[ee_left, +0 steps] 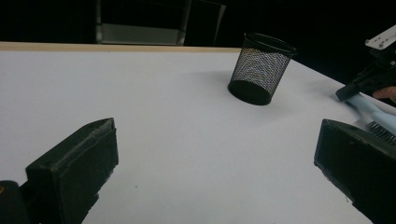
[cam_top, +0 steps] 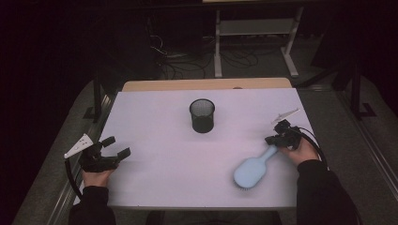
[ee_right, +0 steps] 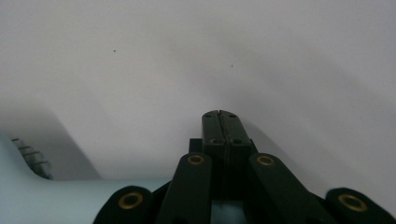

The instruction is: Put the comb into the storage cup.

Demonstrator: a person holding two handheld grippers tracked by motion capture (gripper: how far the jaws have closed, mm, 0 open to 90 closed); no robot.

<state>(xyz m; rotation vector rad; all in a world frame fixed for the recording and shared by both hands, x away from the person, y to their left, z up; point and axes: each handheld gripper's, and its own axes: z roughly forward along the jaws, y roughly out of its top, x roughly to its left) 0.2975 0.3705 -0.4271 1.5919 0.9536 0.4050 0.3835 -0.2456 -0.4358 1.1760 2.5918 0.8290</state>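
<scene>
The right gripper (cam_top: pixel 277 138) sits at the light-blue hairbrush's (cam_top: pixel 252 170) handle, jaws pressed together (whether they pinch it is unclear). The brush lies flat, unlifted; the mesh pen cup (cam_top: pixel 202 115) stands well beyond. The left gripper (cam_top: pixel 116 147) waits wide open, empty.

A pale blue hairbrush (cam_top: pixel 253 168) lies flat on the white table (cam_top: pixel 164 140), to the right of and nearer the person than the black mesh cup (cam_top: pixel 202 115), well apart from it. Its broad oval head points toward the table's near edge, smooth back up, with dark bristles showing under the near rim. Its slim handle runs up and to the right, away from the cup. In the right gripper view the handle crosses the bottom left, bristles beneath the head.
</scene>
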